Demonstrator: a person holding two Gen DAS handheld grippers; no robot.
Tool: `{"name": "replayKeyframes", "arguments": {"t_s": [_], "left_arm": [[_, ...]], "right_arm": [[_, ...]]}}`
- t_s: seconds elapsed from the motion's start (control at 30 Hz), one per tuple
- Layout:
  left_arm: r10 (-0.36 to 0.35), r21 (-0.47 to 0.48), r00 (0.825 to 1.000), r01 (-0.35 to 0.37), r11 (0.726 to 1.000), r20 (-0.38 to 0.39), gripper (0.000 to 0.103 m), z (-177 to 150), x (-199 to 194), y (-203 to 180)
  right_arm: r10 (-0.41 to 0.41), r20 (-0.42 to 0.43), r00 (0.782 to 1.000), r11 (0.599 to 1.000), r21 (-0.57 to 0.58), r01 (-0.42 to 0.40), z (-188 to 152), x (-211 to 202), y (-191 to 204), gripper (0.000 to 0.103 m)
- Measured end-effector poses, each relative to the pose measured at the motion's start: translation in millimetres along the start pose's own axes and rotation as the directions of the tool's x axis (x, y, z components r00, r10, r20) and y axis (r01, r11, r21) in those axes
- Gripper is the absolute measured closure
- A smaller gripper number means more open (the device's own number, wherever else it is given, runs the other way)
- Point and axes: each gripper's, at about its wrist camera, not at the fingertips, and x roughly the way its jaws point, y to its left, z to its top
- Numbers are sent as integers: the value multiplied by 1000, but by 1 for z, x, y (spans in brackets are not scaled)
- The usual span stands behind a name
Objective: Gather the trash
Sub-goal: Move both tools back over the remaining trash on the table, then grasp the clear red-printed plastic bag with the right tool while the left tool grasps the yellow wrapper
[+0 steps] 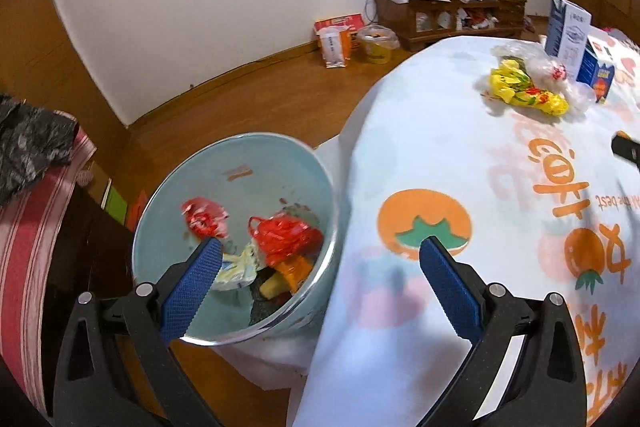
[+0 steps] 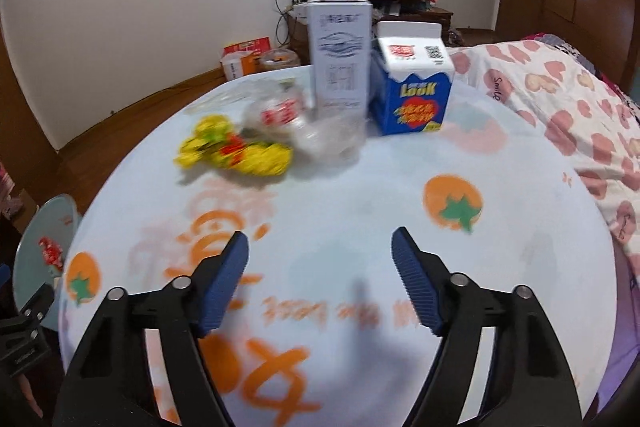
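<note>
Both tongs spread apart and empty: left gripper (image 1: 320, 251) above the rim of the pale blue round plastic bin (image 1: 192, 183), right gripper (image 2: 320, 239) low over the white round tablecloth with orange fruit prints (image 2: 360, 219).

Inside that bin: red crumpled plastic wrappers (image 1: 286, 235), pale paper scraps and a yellow piece. Remaining on the cloth, on the side far from the bin: crumpled yellow plastic wrapper with red print (image 2: 236, 149), touching a clear crinkled plastic bag with a red label (image 2: 288, 123), then a tall white upright carton (image 2: 340, 55) and a blue-and-white milk carton (image 2: 412, 83) just behind. Likely trouble ahead: snagging the clear bag while pinching the yellow wrapper, dragging both; or nudging the tall carton over with a fast reach, judging by the blur in the right view. Also possible: dropping light wrappers short of the bin, beside the table edge.
</note>
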Motion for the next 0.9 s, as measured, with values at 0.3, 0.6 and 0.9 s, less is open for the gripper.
{"name": "replayKeyframes", "arguments": {"t_s": [0.3,0.6,0.9], "left_arm": [[-40,52,999,39,998,19,7,29,12,-20],[-119,81,992,116,990,32,7,61,24,-46],[-212,93,976,208,974,45,12,84,30,-85]], "right_arm": [[48,15,999,978,-203,-44,60,55,6,39],[82,-105,991,952,-286,-109,58,99,-3,80],[25,-25,999,972,-233,-30,26,24,-64,86]]}}
